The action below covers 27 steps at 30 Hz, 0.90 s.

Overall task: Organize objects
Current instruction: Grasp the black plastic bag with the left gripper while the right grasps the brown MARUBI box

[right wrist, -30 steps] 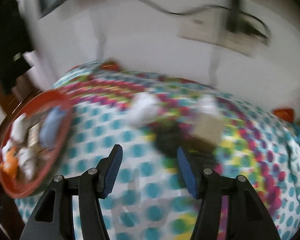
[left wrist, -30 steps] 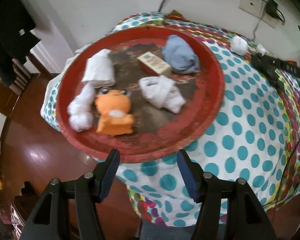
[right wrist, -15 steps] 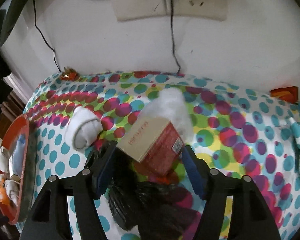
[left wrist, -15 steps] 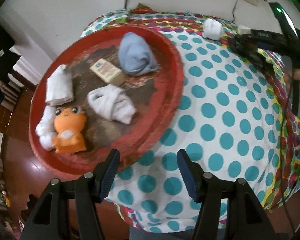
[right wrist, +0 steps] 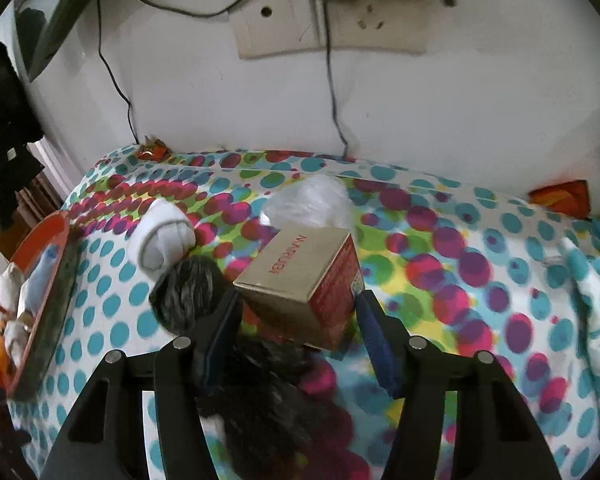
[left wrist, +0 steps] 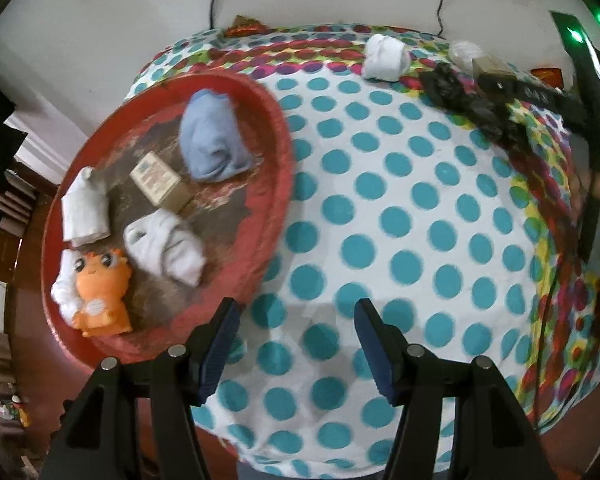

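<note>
A round red tray (left wrist: 276, 208) on the polka-dot cloth holds a blue cloth roll (left wrist: 214, 142), a small tan box (left wrist: 160, 182), white sock rolls (left wrist: 166, 246) and an orange plush toy (left wrist: 100, 292). My left gripper (left wrist: 294, 344) is open and empty over the cloth by the tray's near rim. My right gripper (right wrist: 298, 338) is open, its jaws on either side of a red and gold box (right wrist: 304, 284) that lies on a black plastic bag (right wrist: 192, 292). A white sock roll (right wrist: 162, 236) and a clear plastic bundle (right wrist: 308, 202) lie beside the box.
A white wall with sockets and hanging cables (right wrist: 332, 92) stands right behind the table. An orange wrapper (right wrist: 152, 152) lies at the back edge and an orange object (right wrist: 560, 196) at the back right. The tray (right wrist: 40, 280) overhangs the table's left edge above the wooden floor (left wrist: 24, 344).
My right gripper has closed in on the red and gold box, which now sits between its jaws. My left gripper has swung right, away from the tray and over the cloth.
</note>
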Tool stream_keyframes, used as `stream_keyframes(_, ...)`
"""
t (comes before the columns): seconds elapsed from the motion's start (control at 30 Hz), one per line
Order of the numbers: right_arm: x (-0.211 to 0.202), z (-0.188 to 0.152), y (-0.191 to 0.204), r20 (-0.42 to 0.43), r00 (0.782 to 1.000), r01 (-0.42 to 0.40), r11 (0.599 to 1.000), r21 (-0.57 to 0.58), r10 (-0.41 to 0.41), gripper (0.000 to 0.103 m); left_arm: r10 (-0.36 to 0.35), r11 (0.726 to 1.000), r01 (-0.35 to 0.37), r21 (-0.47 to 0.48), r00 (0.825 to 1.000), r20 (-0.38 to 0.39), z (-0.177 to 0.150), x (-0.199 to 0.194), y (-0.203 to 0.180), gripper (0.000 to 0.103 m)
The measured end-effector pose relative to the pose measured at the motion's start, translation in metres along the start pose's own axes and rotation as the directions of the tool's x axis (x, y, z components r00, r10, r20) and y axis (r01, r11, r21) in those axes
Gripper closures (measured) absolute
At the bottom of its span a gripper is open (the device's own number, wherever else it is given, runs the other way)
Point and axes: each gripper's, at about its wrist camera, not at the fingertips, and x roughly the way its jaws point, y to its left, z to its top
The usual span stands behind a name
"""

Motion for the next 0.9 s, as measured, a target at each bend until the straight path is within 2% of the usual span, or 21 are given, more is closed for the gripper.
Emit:
stream_keyframes(0.2, -0.033, -0.029, -0.017, 0.024, 0.999, 0.021, 1.0, -0.017, -0.02, 0.047, -0.094, 0.995, 0.094, -0.016, 0.996, 0.005, 0.03, 0.002, -0.031, 0.042)
stream_keyframes(0.37, -0.048, -0.053, -0.036, 0.005, 1.0, 0.0, 1.0, 0.009, 0.0, 0.047, -0.148, 0.989, 0.148, -0.002, 0.989, 0.022, 0.064, 0.001, -0.064, 0.042)
stream_keyframes(0.43, -0.049, -0.059, -0.043, -0.007, 1.0, -0.014, 0.999, 0.03, 0.014, 0.049, -0.205, 0.979, 0.205, -0.006, 0.978, 0.026, 0.078, 0.0, -0.078, 0.042)
stream_keyframes(0.57, -0.05, -0.068, -0.058, -0.014, 0.999, -0.044, 0.995, 0.087, 0.046, 0.05, -0.318, 0.943, 0.32, -0.089, 0.947, 0.037, 0.107, 0.008, -0.096, 0.042)
stream_keyframes(0.63, -0.051, -0.07, -0.062, -0.006, 0.999, -0.051, 0.994, 0.1, 0.051, 0.051, -0.351, 0.925, 0.349, -0.15, 0.936, 0.017, 0.122, 0.019, -0.103, 0.042)
stream_keyframes(0.7, -0.052, -0.071, -0.065, 0.001, 0.998, -0.056, 0.992, 0.116, 0.056, 0.05, -0.399, 0.894, 0.391, -0.221, 0.917, 0.012, 0.137, 0.029, -0.107, 0.042)
stream_keyframes(0.8, -0.053, -0.072, -0.069, 0.007, 0.997, -0.073, 0.988, 0.138, 0.073, 0.049, -0.41, 0.87, 0.402, -0.284, 0.911, 0.032, 0.153, 0.037, -0.109, 0.042)
stream_keyframes(0.9, -0.052, -0.071, -0.069, 0.01, 0.996, -0.085, 0.986, 0.141, 0.085, 0.042, -0.382, 0.878, 0.371, -0.301, 0.924, 0.025, 0.164, 0.048, -0.114, 0.042)
